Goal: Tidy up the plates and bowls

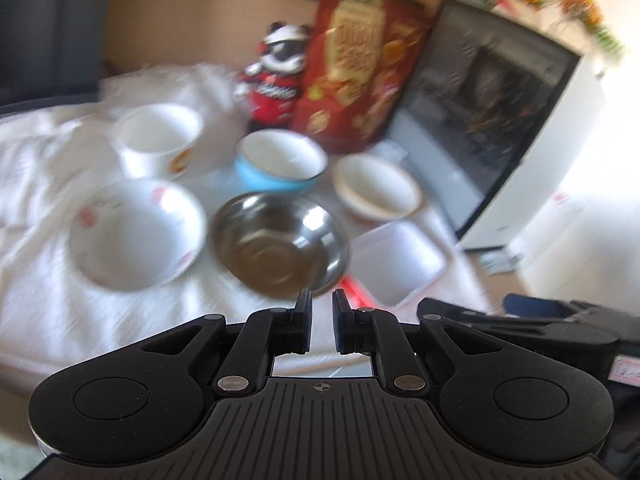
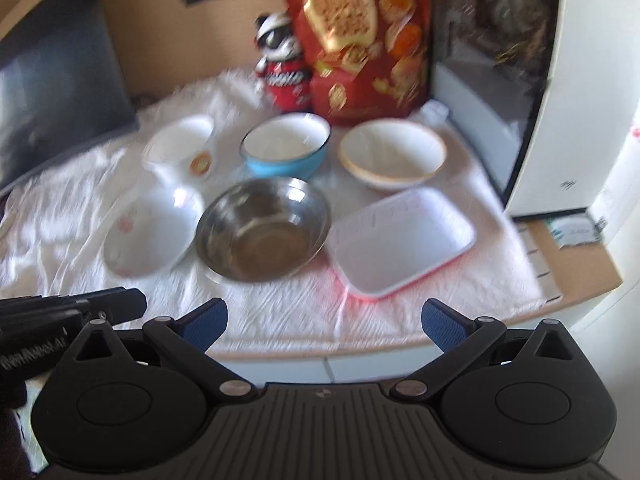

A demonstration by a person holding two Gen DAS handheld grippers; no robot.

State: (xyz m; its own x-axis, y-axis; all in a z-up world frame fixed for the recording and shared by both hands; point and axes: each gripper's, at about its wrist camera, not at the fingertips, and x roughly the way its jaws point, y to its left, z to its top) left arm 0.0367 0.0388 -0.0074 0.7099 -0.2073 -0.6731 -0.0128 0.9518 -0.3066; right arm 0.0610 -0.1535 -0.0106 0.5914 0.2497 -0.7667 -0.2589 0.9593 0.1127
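Both views blurred; details soft.

Six dishes sit separate on a white cloth (image 2: 280,320) over the counter (image 2: 580,276), none stacked. Back row, left to right: cup bowl (image 2: 182,152) with an orange mark, blue bowl (image 2: 286,146), tan-rimmed bowl (image 2: 392,154) toward the back right corner. Front row, left to right: printed bowl (image 2: 154,228), steel bowl (image 2: 262,228), white tray (image 2: 402,238) with a red underside, toward the front right corner. Neighbours lie close; whether rims touch cannot be told.

Behind the back row: a panda toy (image 2: 280,68), a red snack bag (image 2: 360,36), a white appliance (image 2: 552,80) with a dark glass door at the right edge.

Left gripper (image 1: 322,300): fingers nearly together, a narrow gap, nothing between them; it hangs over the front edge, aimed at the steel bowl. Right gripper (image 2: 324,326): fingers wide apart, empty, off the front edge, facing the steel bowl and tray.

Judgement: the task is at its start, approach step, no dish yet grasped. Next move likely calls for one gripper to close in on a rim, fingers straddling the wall, then lift and nest that bowl into a larger one. The left fingers would need to spread first. Steel rim may be slippery.
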